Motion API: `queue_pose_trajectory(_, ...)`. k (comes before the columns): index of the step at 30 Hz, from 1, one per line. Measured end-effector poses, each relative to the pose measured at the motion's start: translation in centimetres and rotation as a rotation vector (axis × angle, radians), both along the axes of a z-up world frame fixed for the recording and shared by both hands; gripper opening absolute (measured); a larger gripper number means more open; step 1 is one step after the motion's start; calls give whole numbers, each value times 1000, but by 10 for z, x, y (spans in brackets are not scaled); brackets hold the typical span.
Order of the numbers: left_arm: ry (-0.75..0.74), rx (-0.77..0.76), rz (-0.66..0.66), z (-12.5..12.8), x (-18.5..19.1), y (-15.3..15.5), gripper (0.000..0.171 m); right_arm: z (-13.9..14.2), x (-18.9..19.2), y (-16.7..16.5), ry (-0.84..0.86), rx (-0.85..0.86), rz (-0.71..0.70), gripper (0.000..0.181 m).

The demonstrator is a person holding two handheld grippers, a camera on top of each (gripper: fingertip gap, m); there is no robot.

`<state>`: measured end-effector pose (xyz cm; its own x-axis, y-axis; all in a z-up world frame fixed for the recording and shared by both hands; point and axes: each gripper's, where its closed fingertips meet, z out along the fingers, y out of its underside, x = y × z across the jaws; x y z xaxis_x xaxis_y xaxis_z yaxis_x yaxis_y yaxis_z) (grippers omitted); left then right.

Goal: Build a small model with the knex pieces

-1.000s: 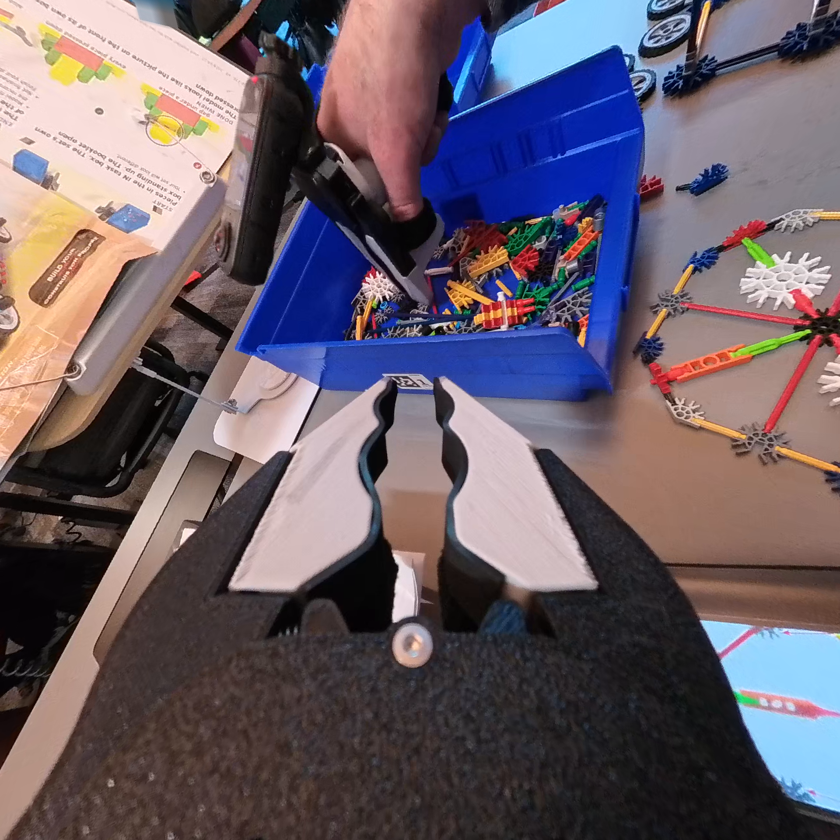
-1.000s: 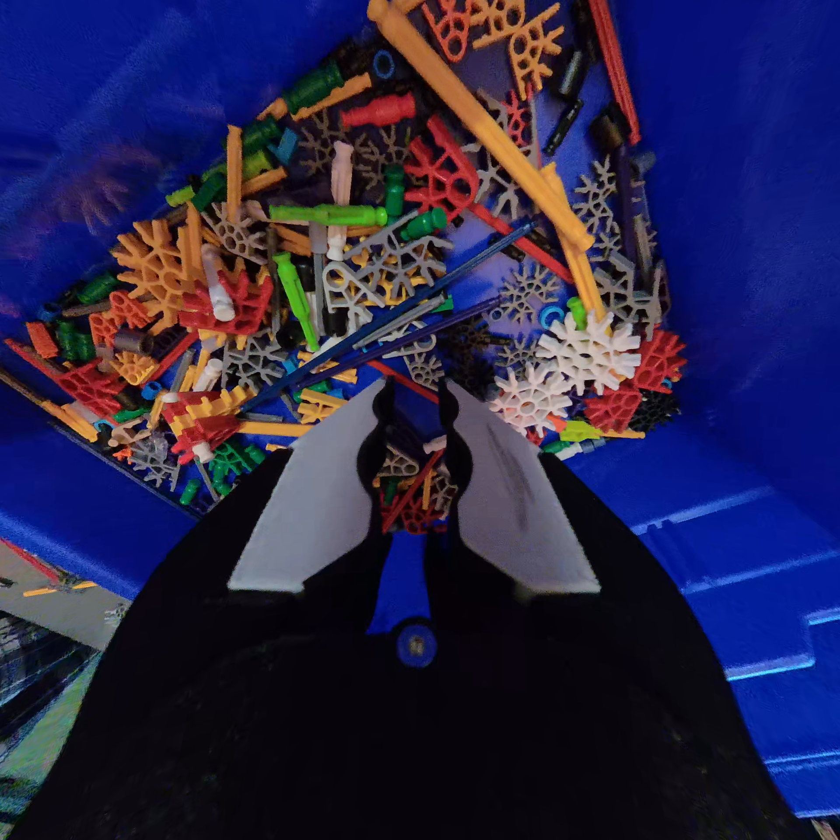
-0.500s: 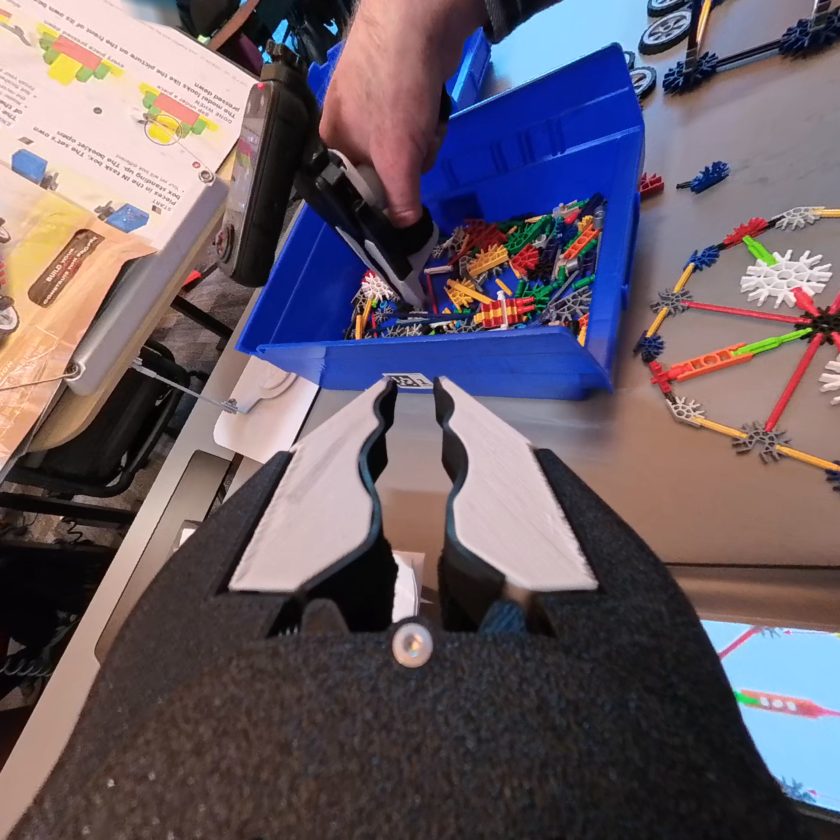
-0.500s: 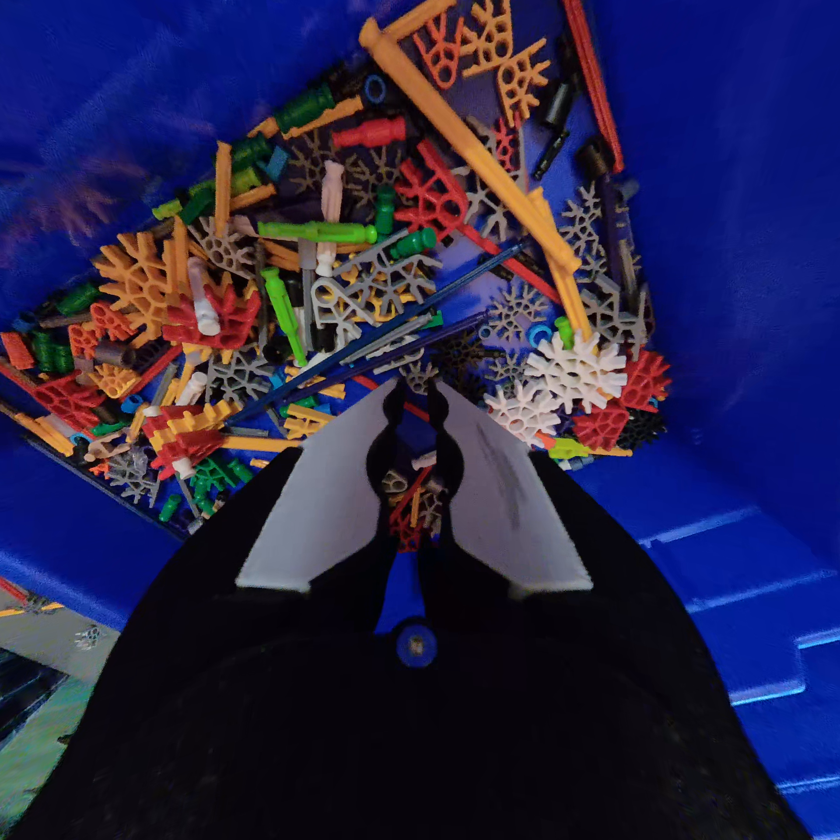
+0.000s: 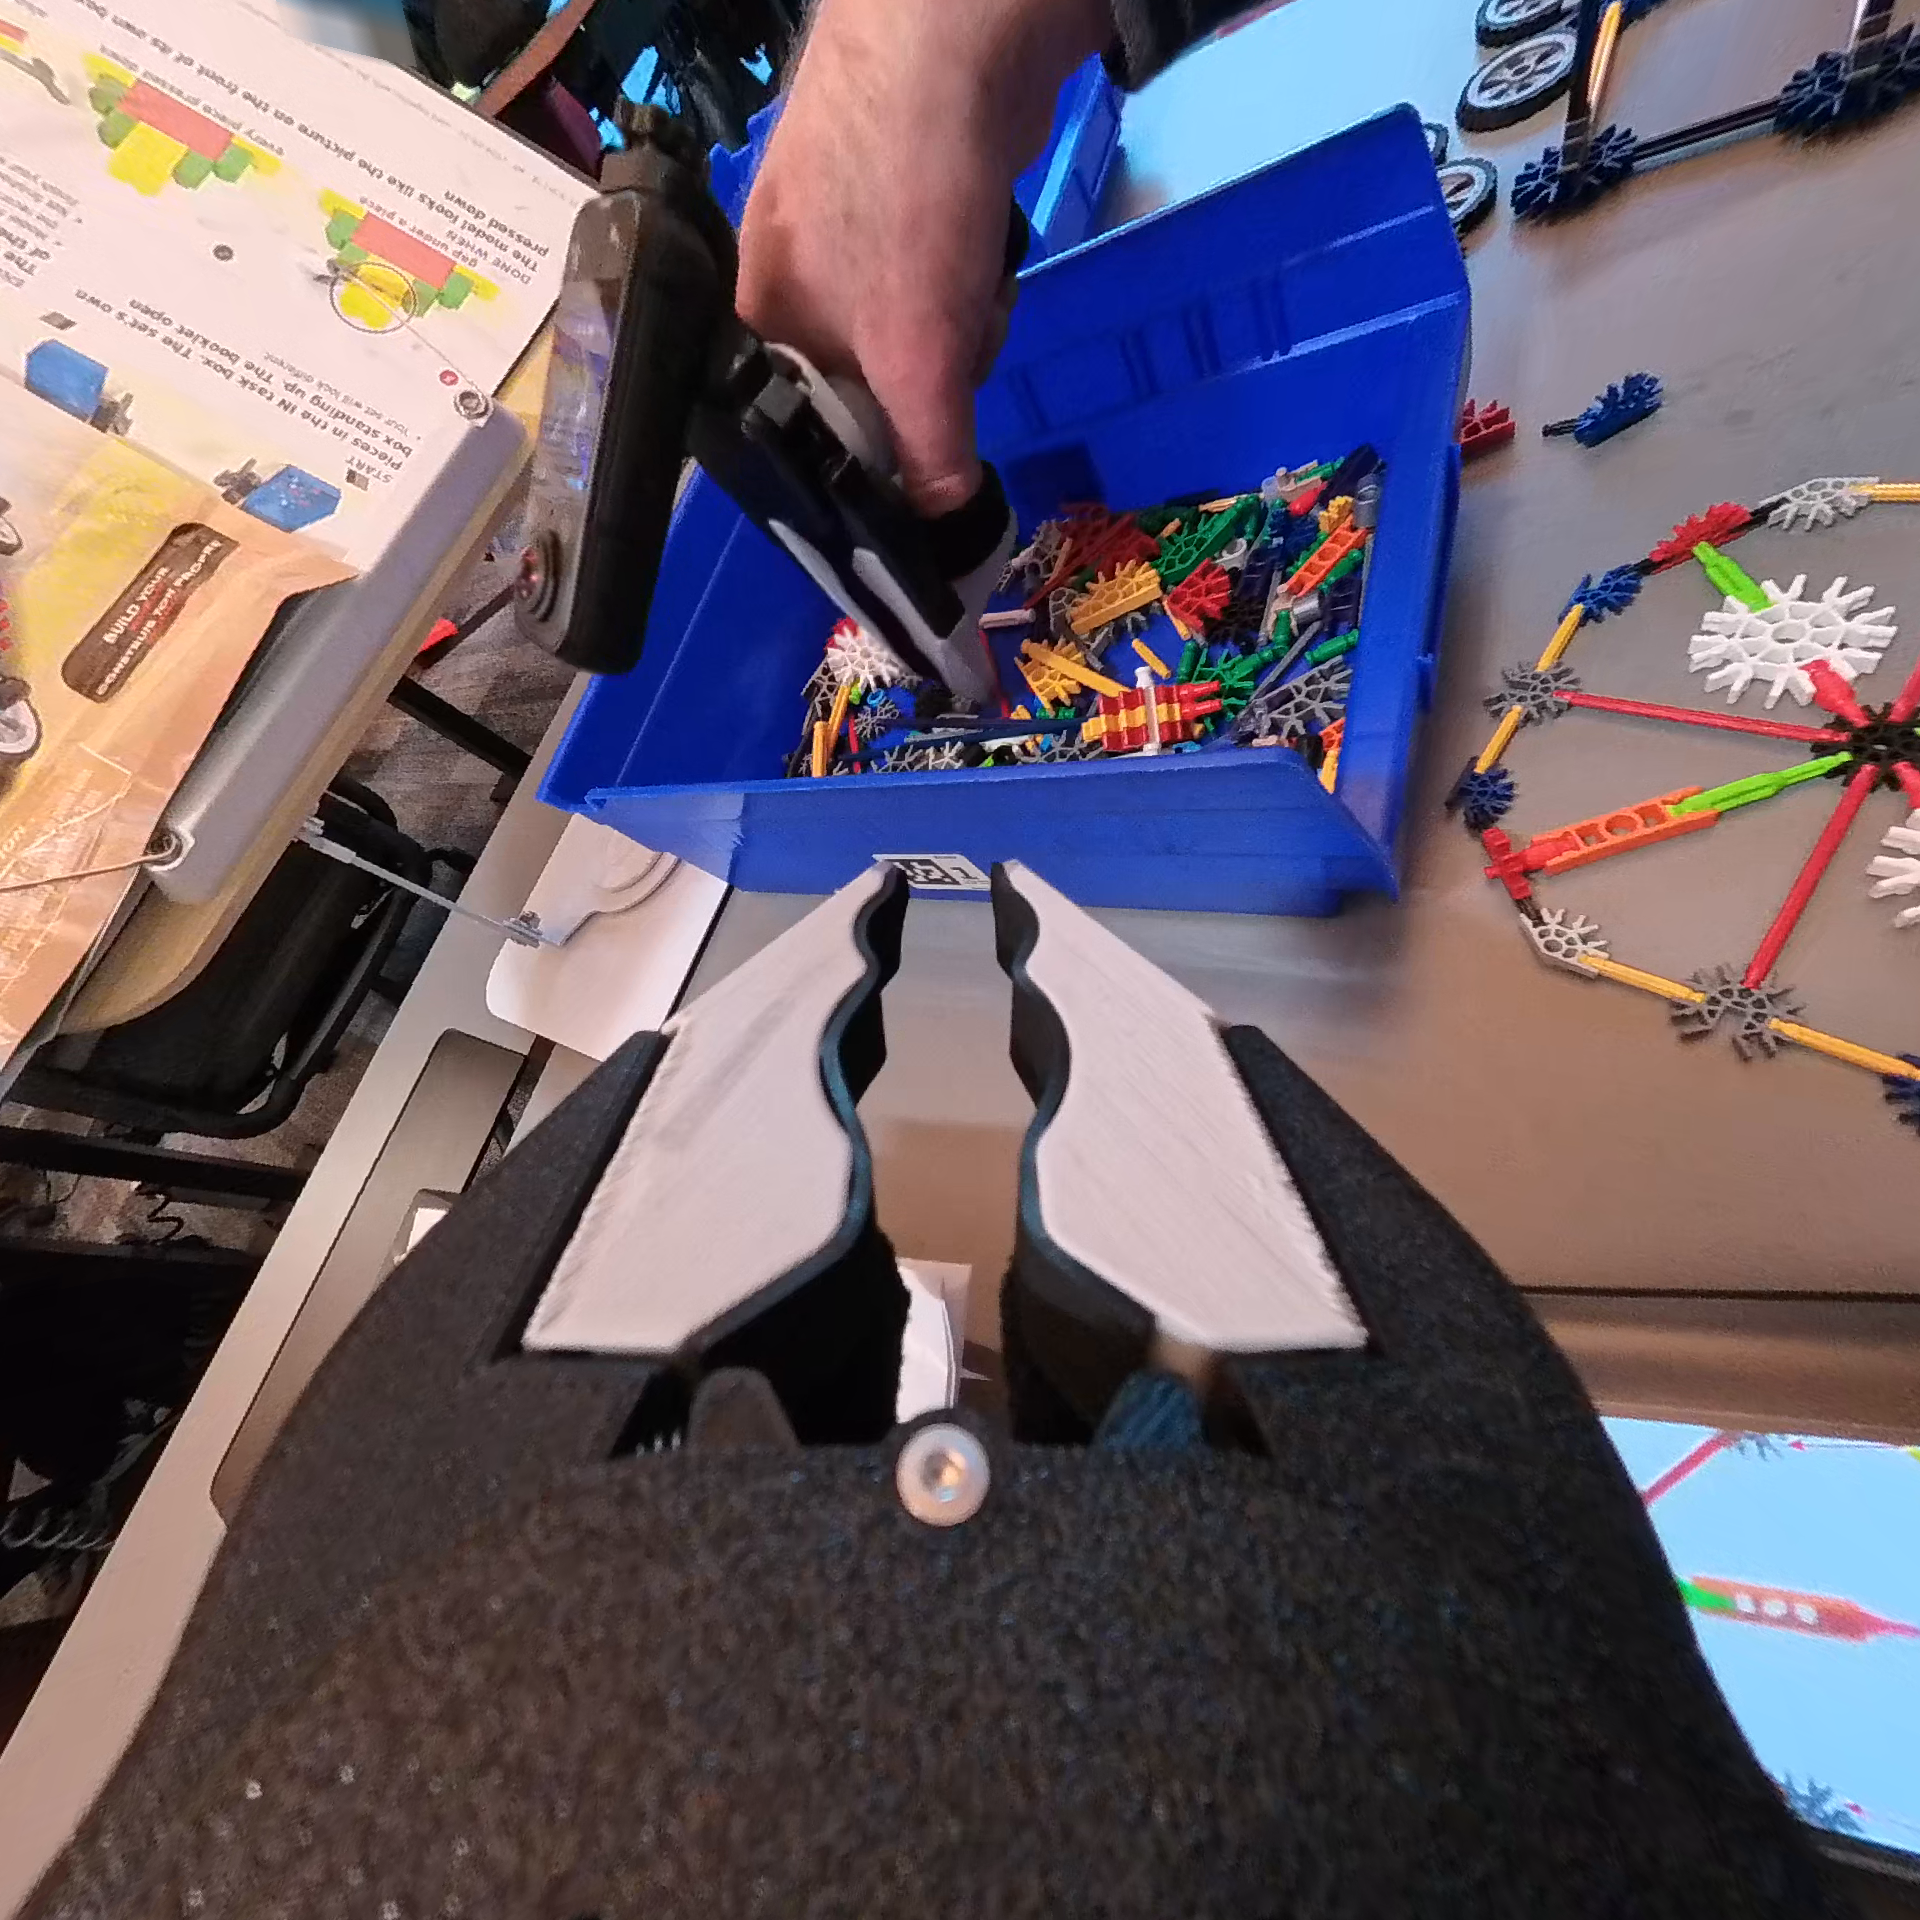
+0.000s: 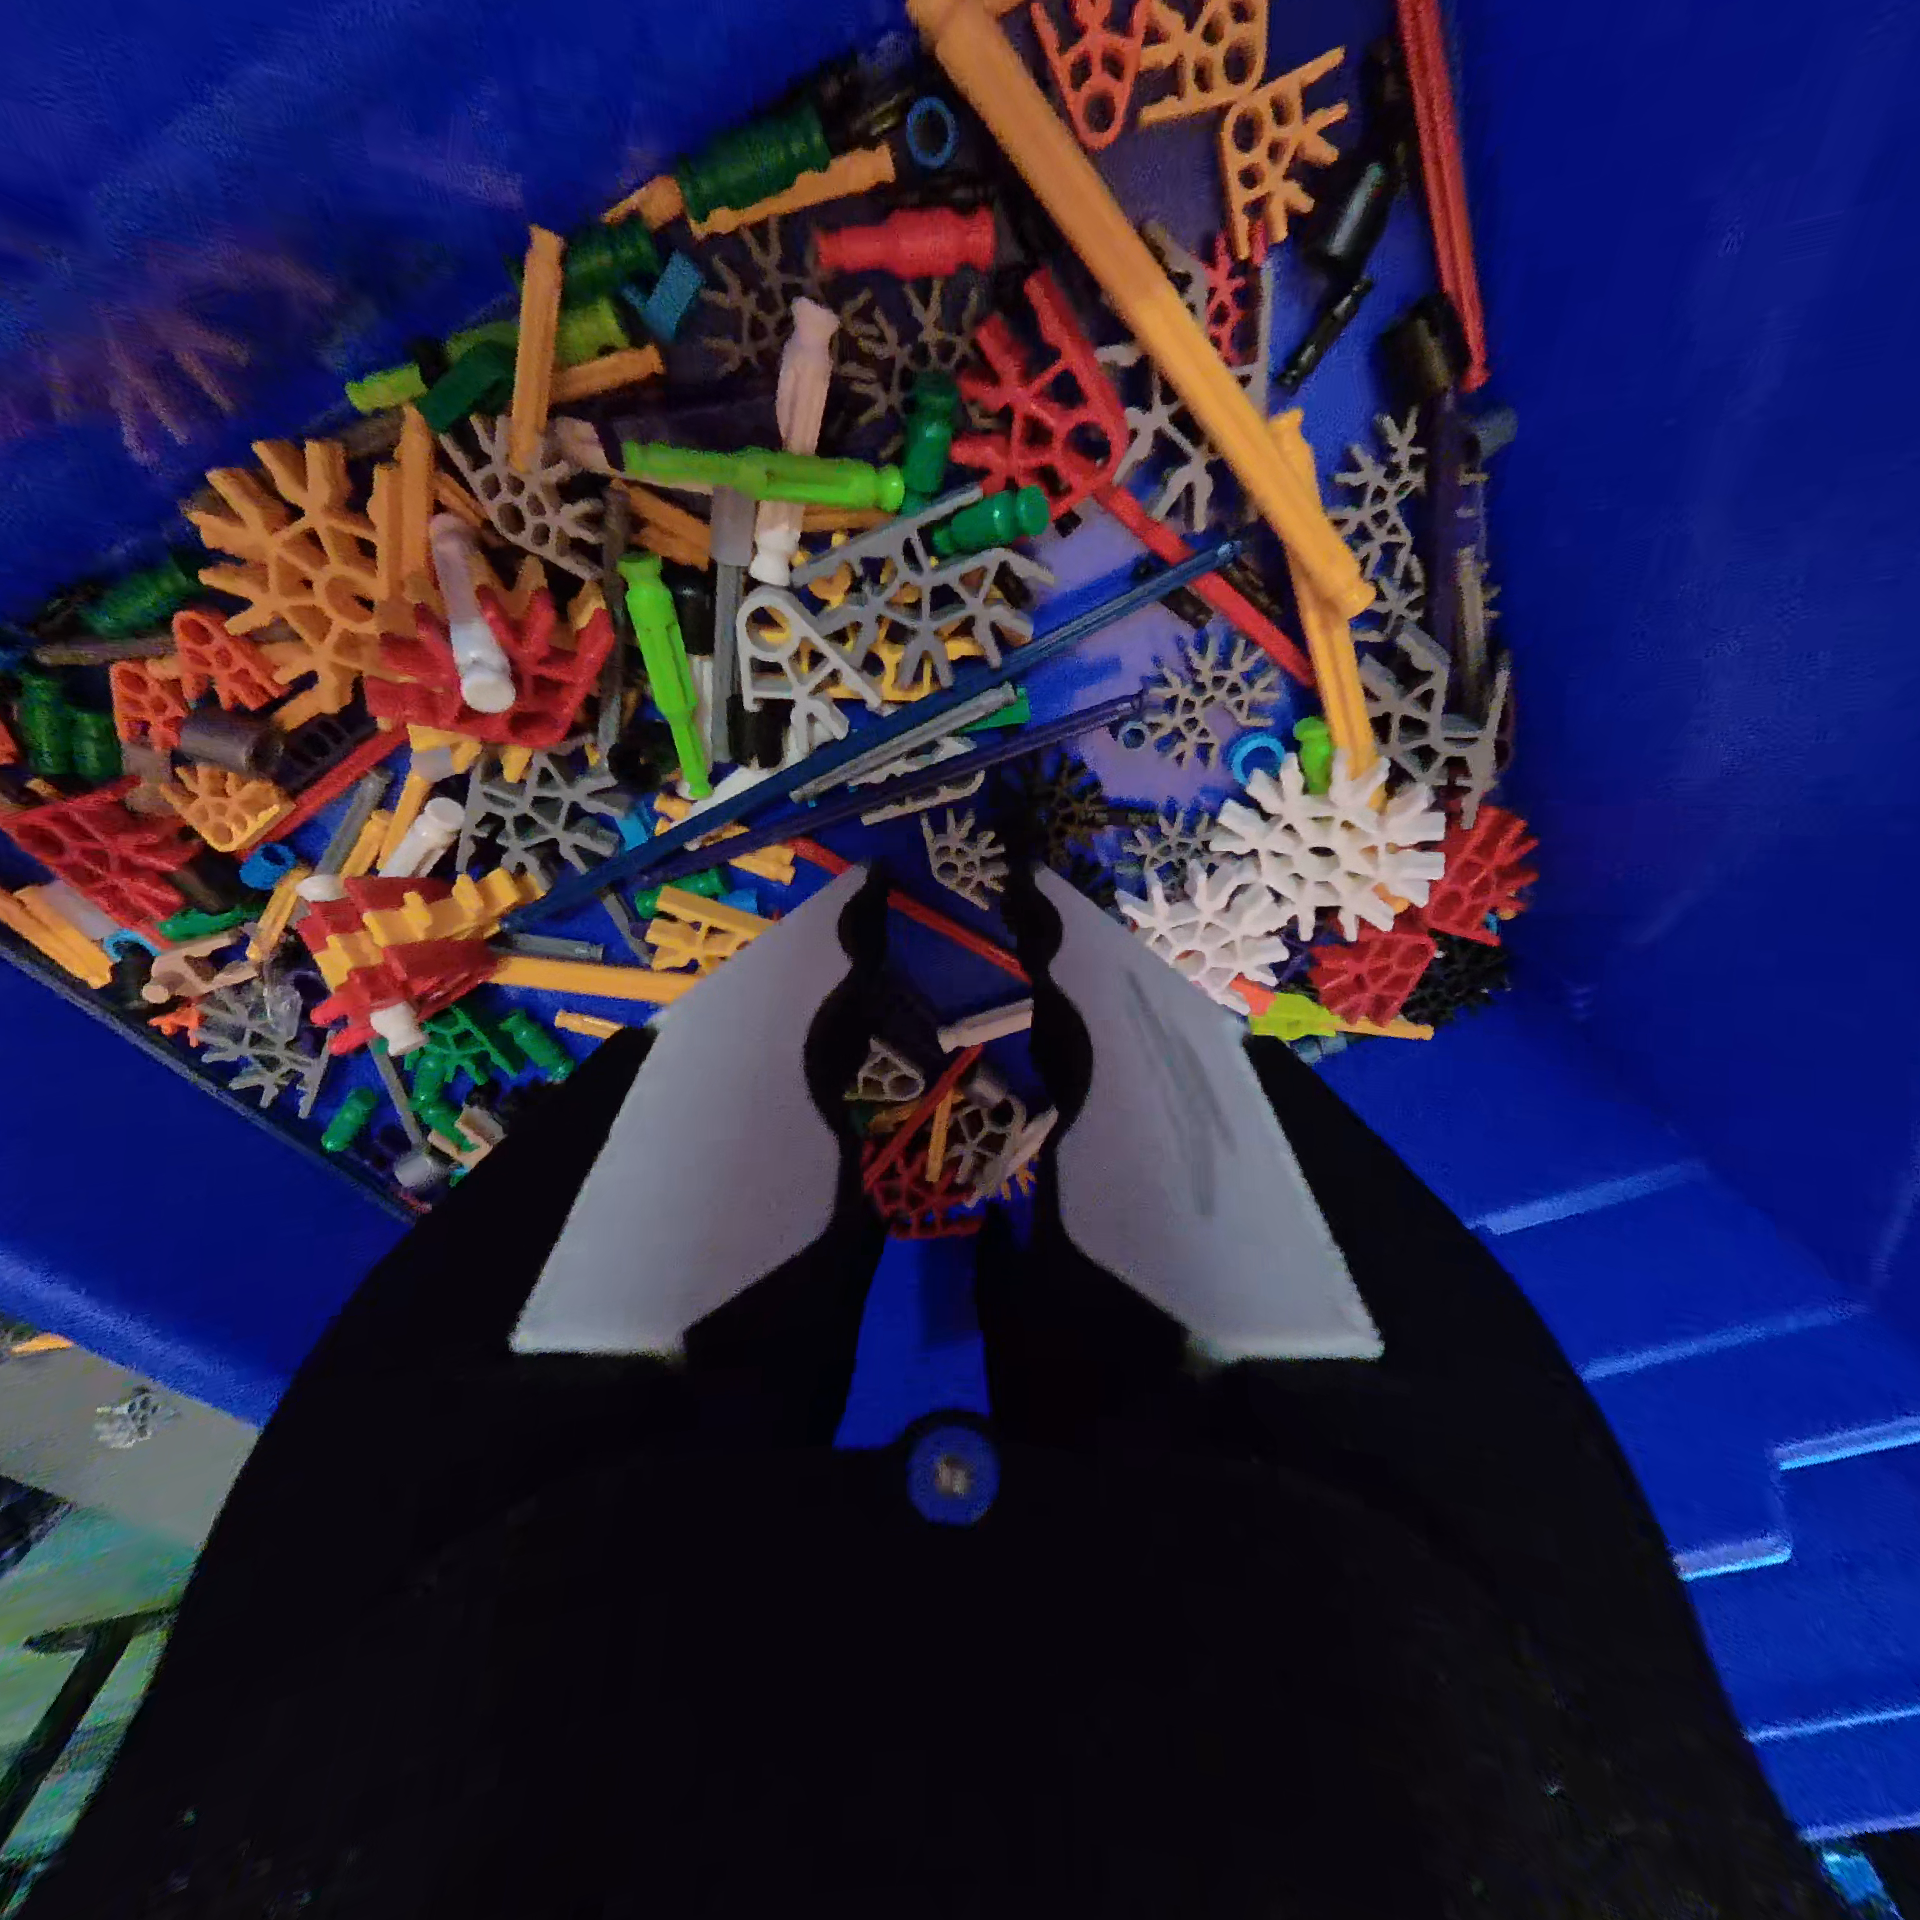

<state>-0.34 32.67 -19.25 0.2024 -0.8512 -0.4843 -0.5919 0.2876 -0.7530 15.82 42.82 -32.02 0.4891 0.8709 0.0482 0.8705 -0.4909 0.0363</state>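
Inside the blue bin point(image 6: 1714, 520), the right gripper point(image 6: 951, 883) points down into a heap of plastic construction-toy pieces point(image 6: 831, 623), jaws narrowly parted with nothing held; a thin red rod point(image 6: 940, 925) crosses just under the tips, and 2 white snowflake connectors point(image 6: 1320, 842) lie close beside. Above the table point(image 5: 1351, 1091), in front of the bin, the left gripper point(image 5: 945, 883) hangs empty, jaws narrowly parted. A partly built spoked wheel point(image 5: 1766, 748) lies beside the bin.
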Motion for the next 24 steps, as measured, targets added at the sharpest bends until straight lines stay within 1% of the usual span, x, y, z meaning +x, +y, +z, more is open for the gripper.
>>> queue_pose_trajectory(2,1,1,0,0,0,0,16,0,1,-3,7,-16,17,24)
queue_pose_trajectory(4,2,1,1,0,0,0,16,1,4,-6,2,-30,9,17)
queue_pose_trajectory(7,3,2,1,0,0,0,16,2,9,-5,1,-32,-35,18)
queue_pose_trajectory(9,3,2,1,0,0,0,16,7,4,0,35,2,-22,18)
queue_pose_trajectory(11,3,1,1,-1,0,0,16,9,-1,-3,65,-22,-24,18)
queue_pose_trajectory(14,4,3,1,-1,0,0,16,3,-2,-8,73,-74,-39,18)
queue_pose_trajectory(15,4,3,1,-1,0,0,16,2,-2,-7,78,-78,-52,15)
queue_pose_trajectory(18,4,3,1,-1,0,0,16,2,2,3,79,-47,-90,18)
queue_pose_trajectory(21,6,4,0,-1,0,0,16,2,5,11,54,12,-88,41)
queue_pose_trajectory(24,6,4,0,-2,1,0,16,6,3,3,63,-8,-67,37)
